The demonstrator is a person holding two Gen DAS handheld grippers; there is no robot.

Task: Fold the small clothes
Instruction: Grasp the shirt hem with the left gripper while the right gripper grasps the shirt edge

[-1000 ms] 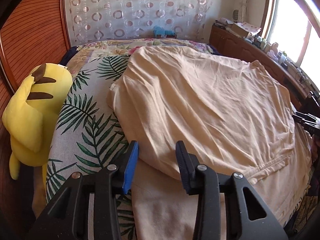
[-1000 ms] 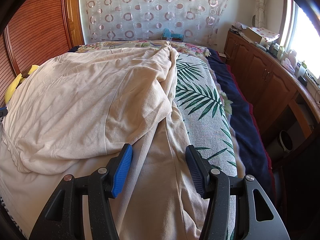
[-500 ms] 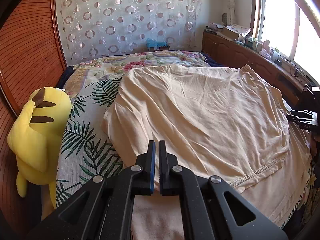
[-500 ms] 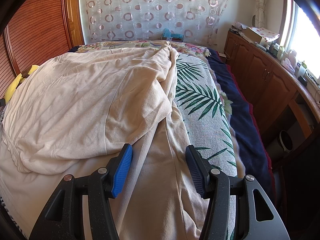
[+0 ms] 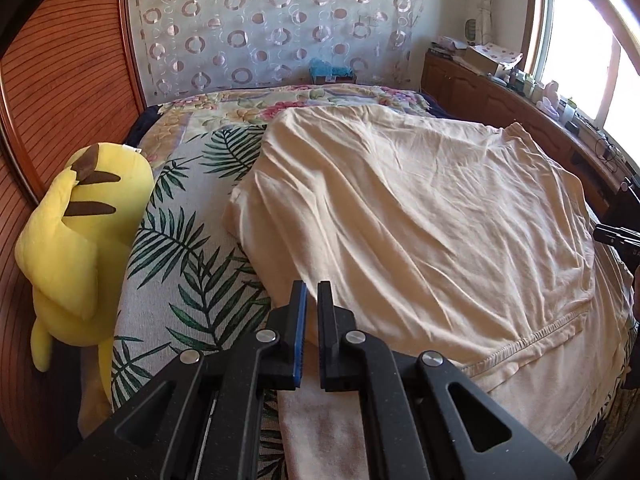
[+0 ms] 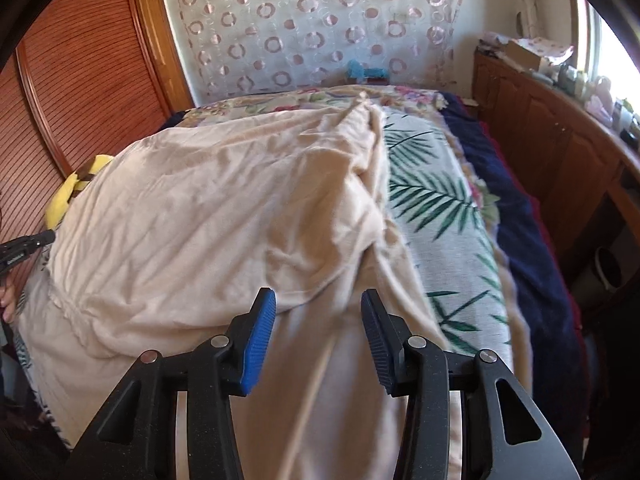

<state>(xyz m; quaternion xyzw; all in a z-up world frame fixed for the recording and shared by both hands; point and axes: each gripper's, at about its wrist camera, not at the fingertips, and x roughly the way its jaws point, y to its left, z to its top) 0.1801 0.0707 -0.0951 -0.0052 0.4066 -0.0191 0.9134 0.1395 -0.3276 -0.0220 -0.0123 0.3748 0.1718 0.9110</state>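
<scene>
A cream garment (image 5: 420, 220) lies spread on the bed, its top layer folded over a lower layer whose hem shows near me. It also shows in the right wrist view (image 6: 224, 216). My left gripper (image 5: 312, 300) hovers above the garment's near left edge with its jaws almost closed and nothing between them. My right gripper (image 6: 318, 312) is open and empty above the garment's near right side. The right gripper's tip shows at the right edge of the left wrist view (image 5: 618, 236).
The bed has a palm-leaf cover (image 5: 192, 280). A yellow plush toy (image 5: 80, 248) lies at the bed's left edge by a wooden slatted wall (image 5: 60, 80). A wooden cabinet (image 6: 560, 152) with clutter runs along the right, under a window.
My left gripper closed from open and lifted up and back from the garment's edge. My right gripper stayed open and rose a little; its view is now slightly blurred.
</scene>
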